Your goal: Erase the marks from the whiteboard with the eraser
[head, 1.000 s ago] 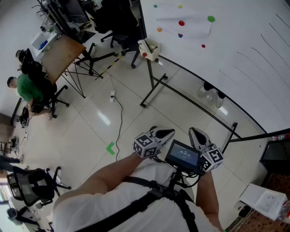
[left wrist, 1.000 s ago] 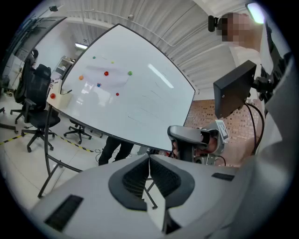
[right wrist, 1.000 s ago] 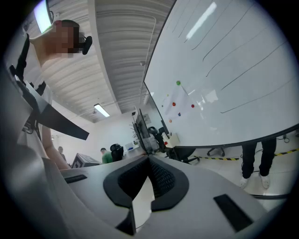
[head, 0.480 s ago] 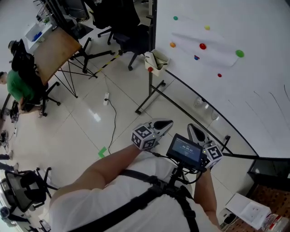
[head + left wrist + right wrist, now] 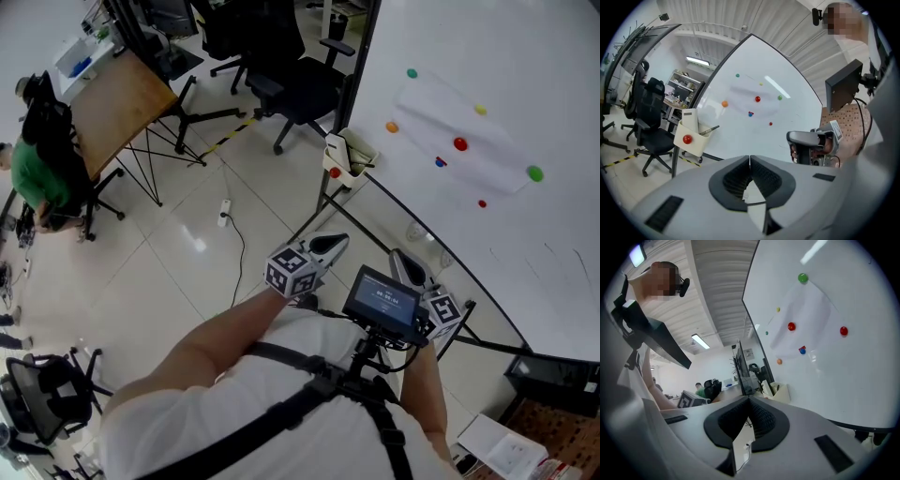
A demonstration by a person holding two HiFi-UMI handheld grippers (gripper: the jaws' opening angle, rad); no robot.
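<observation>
The whiteboard fills the upper right of the head view, with coloured magnets and faint pen lines low on its right. A cream holder hangs at its lower left corner. In the left gripper view this holder carries a red magnet, a pen and an upright white block that may be the eraser. My left gripper and right gripper are held side by side in front of my chest. Both are shut and empty, an arm's length short of the board.
The board's black stand legs reach onto the tiled floor. Office chairs stand beyond the holder, a tilted wooden table and a seated person in green at left. A cable runs across the floor. A small screen sits on my chest.
The view has slid along the board toward its left end: the holder and the magnets have come closer and the long pen lines have dropped out at right. Both grippers stayed shut and travelled along.
</observation>
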